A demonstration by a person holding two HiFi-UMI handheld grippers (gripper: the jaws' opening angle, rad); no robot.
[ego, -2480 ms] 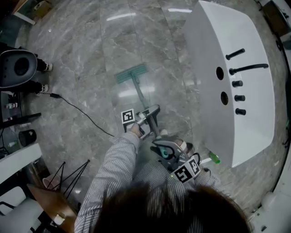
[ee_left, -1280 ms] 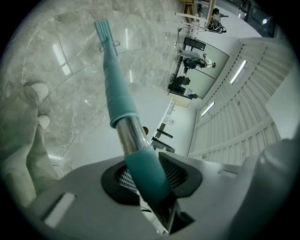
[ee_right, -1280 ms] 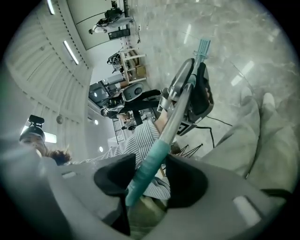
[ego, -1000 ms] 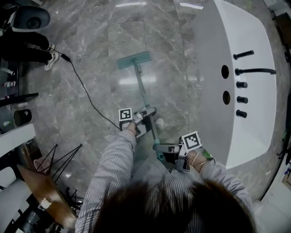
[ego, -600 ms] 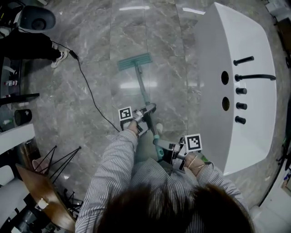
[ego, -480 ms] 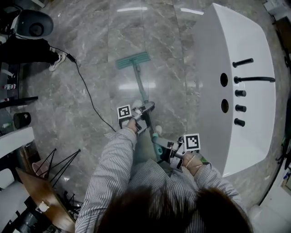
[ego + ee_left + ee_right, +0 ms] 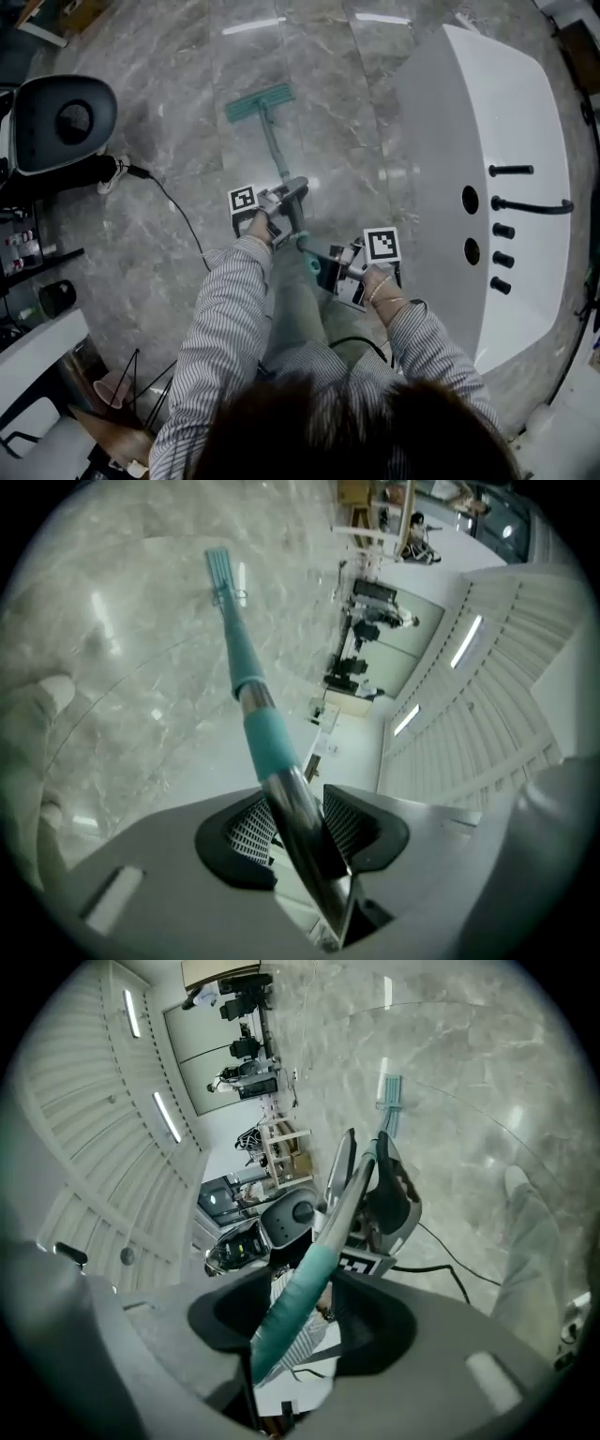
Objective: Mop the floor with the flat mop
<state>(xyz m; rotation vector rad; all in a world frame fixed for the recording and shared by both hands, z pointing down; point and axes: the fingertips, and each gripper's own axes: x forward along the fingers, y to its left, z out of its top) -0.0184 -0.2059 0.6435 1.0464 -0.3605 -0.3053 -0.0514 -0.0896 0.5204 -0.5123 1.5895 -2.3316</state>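
flat mop (image 7: pixel 259 101) slid left (farther from basin (image 7: pixel 441 141) edge); open floor (image 7: pixel 178 84) around

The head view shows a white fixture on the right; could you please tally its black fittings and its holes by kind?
Long black bars: 2
Short black knobs: 3
Round holes: 2
Total: 7

Dark hair (image 7: pixel 347 436), finely striped grey-white shirt sleeves (image 7: pixel 220 323), beaded bracelet (image 7: pixel 379 290) at right wrist.
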